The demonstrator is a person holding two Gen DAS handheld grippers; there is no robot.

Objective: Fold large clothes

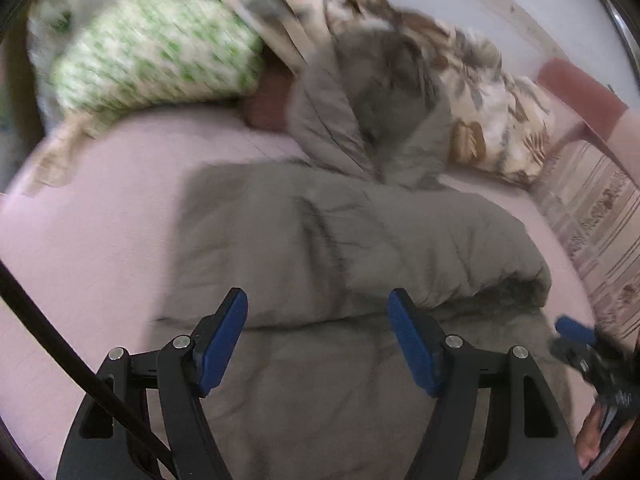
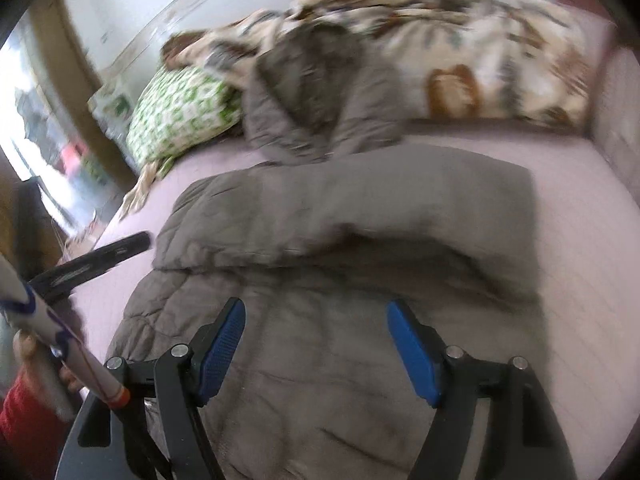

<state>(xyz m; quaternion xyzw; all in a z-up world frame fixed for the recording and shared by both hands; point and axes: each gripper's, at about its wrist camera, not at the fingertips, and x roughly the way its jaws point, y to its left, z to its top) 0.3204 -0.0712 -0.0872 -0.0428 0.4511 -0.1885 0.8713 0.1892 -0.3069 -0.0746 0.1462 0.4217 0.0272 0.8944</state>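
A large grey quilted coat (image 1: 340,240) lies on the pink bed sheet (image 1: 100,220), with one part folded across its body and its hood end bunched toward the pillows. It also shows in the right wrist view (image 2: 340,240). My left gripper (image 1: 318,300) is open and empty just above the coat's near part. My right gripper (image 2: 316,308) is open and empty above the coat's lower body. The right gripper also shows at the left wrist view's right edge (image 1: 576,336). The left gripper shows at the left of the right wrist view (image 2: 108,256).
A green-and-white patterned pillow (image 1: 152,56) and a floral cream-and-brown blanket (image 1: 492,92) lie at the head of the bed. A striped bed side (image 1: 592,232) runs on the right. A window and doorframe (image 2: 52,120) stand left of the bed.
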